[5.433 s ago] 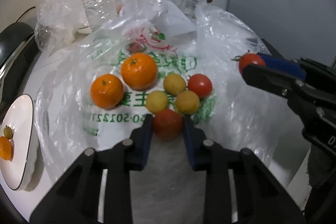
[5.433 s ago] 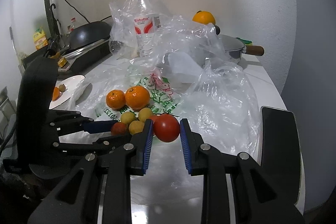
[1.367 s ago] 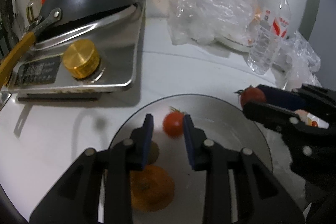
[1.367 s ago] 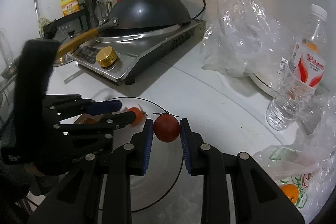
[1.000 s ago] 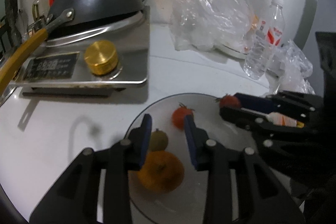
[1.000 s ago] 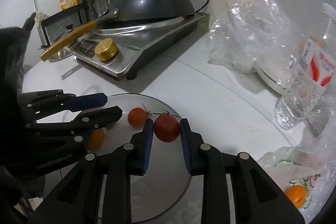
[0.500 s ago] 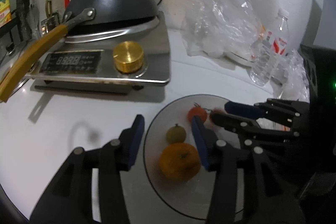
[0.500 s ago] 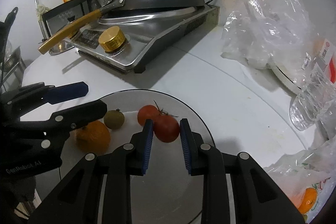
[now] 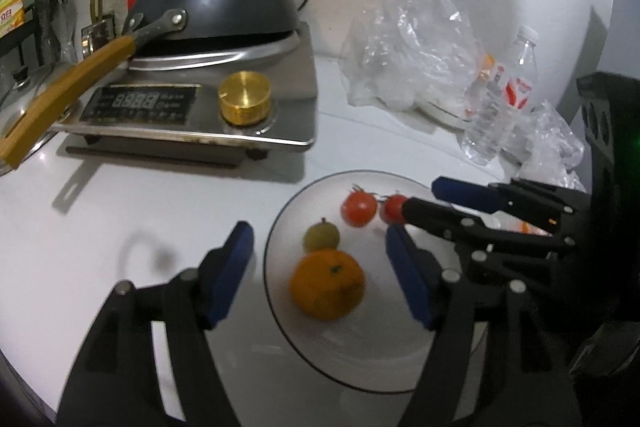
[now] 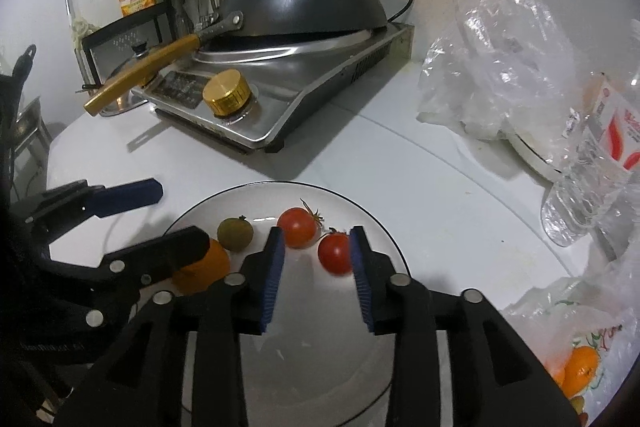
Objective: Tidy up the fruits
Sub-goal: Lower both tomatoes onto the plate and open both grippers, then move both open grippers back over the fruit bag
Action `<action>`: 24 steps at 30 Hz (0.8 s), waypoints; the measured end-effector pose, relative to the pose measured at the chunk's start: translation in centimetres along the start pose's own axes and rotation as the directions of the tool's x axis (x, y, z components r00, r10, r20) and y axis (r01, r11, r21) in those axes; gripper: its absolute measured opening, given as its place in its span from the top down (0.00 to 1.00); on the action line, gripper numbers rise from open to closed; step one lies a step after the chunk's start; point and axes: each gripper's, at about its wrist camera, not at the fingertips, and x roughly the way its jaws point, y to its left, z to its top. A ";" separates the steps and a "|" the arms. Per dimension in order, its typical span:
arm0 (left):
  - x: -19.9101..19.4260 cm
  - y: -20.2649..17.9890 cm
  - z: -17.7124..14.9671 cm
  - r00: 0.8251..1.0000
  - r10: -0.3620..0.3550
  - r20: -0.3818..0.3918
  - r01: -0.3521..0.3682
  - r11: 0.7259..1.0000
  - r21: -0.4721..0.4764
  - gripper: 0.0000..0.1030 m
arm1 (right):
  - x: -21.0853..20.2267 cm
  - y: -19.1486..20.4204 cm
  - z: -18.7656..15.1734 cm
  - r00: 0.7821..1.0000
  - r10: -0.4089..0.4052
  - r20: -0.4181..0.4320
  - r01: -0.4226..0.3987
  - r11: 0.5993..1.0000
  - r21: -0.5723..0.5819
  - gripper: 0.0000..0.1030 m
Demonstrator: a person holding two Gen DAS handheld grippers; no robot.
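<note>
Both wrist cams close, angled down, sharing plate (image 9: 280, 291) (image 10: 384, 239), cooker (image 9: 280, 99) (image 10: 320, 107).

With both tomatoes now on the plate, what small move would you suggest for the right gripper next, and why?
Probably lift the right gripper straight up. Its jaws have just been opening, and the tomatoes sit on the plate, one beside the right pad, so sideways motion might nudge it.

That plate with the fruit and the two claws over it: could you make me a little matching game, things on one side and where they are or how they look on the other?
Things:
1. orange
2. small greenish fruit
3. darker red tomato
4. left claw

States:
A. between the right claw's parted pads, against one pad
B. wide open, holding nothing
C. biggest fruit on the plate
D. round, dull green, beside the orange

Pairs: 1-C, 2-D, 3-A, 4-B
</note>
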 end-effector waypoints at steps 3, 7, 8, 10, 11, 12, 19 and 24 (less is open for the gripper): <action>-0.8 -0.5 -0.2 1.000 0.023 0.013 -0.023 1.000 -0.002 0.32 | -1.1 -0.1 -0.2 1.000 -0.009 0.017 0.009 1.000 0.009 0.49; -2.0 -0.7 -0.3 0.999 0.026 0.034 -0.025 1.000 -0.010 0.32 | -2.8 -0.4 -0.5 0.998 -0.025 0.053 0.024 0.999 0.029 0.33; -2.3 -0.8 -0.3 0.999 0.018 0.041 -0.018 1.000 -0.010 0.32 | -3.2 -0.5 -0.6 0.998 -0.028 0.062 0.026 0.999 0.032 0.32; -2.8 -1.0 -0.4 0.999 0.006 0.052 -0.006 1.000 -0.012 0.28 | -4.1 -0.7 -0.9 0.996 -0.038 0.077 0.035 0.999 0.035 0.31; -3.1 -1.1 -0.5 0.998 0.003 0.057 -0.002 1.000 -0.014 0.25 | -4.4 -0.7 -1.0 0.996 -0.043 0.082 0.040 0.998 0.038 0.31; -3.4 -1.3 -0.6 0.998 -0.002 0.060 0.003 1.000 -0.014 0.17 | -4.8 -0.9 -1.1 0.995 -0.049 0.088 0.046 0.998 0.042 0.31; -4.9 -2.8 -1.3 0.997 -0.028 0.072 0.029 0.999 -0.015 0.11 | -8.1 -1.9 -2.3 0.988 -0.096 0.124 0.089 0.994 0.064 0.27; -5.6 -4.1 -1.6 0.997 -0.030 0.071 0.032 0.999 -0.014 0.11 | -10.2 -2.9 -3.4 0.982 -0.129 0.142 0.118 0.990 0.084 0.27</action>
